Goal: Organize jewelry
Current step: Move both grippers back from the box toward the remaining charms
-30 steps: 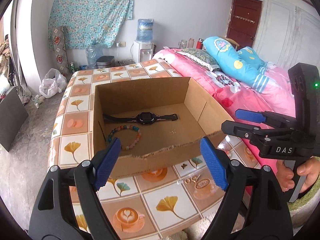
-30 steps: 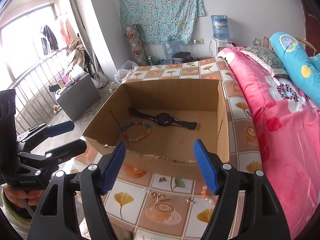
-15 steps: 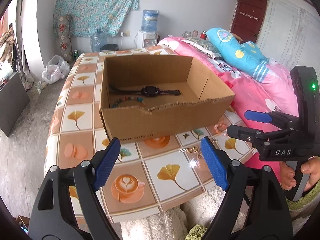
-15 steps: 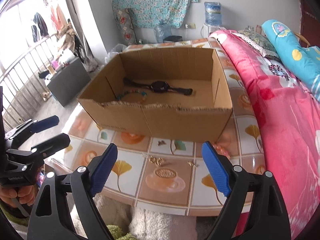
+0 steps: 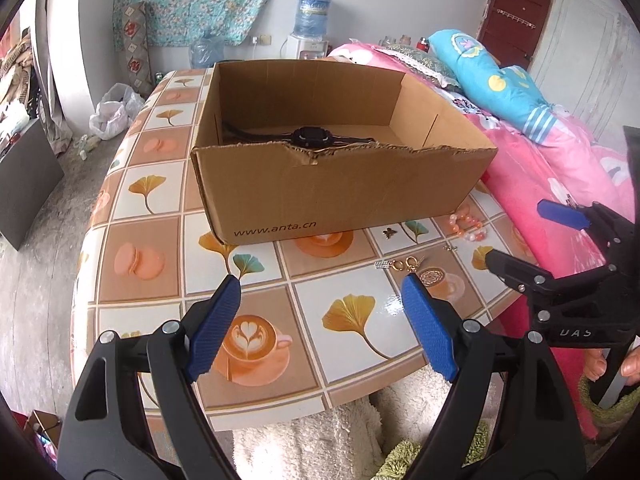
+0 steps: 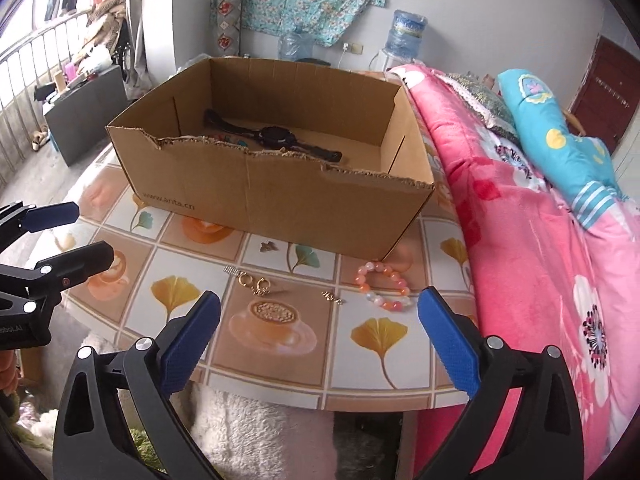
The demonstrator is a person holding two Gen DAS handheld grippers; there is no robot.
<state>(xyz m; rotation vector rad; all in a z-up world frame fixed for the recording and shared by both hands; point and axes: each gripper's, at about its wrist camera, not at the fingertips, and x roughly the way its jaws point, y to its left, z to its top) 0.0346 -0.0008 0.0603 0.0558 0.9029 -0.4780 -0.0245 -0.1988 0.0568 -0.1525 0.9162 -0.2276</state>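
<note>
An open cardboard box [image 5: 344,196] [image 6: 272,196] stands on the tiled table and holds a black watch [image 5: 310,136] [image 6: 274,136]. In front of it lie a pink-orange bead bracelet [image 6: 384,286] [image 5: 466,226], gold earrings [image 6: 256,283] [image 5: 406,263], a small butterfly charm [image 6: 269,245] [image 5: 387,232] and a small gold piece [image 6: 332,296]. My left gripper [image 5: 320,312] [image 6: 64,232] is open and empty, low over the table's front edge. My right gripper [image 6: 318,320] [image 5: 528,236] is open and empty, near the bracelet and earrings.
The table [image 5: 140,208] has a rounded front edge with a white fluffy rug [image 5: 320,440] below. A pink bed [image 6: 540,240] with a blue pillow [image 6: 560,136] borders the table on the right. A water dispenser [image 5: 312,36] stands at the far wall.
Both grippers have pulled back and dropped from above the box to the table's front edge. The box interior is now mostly hidden behind its front wall. Both stay open.
</note>
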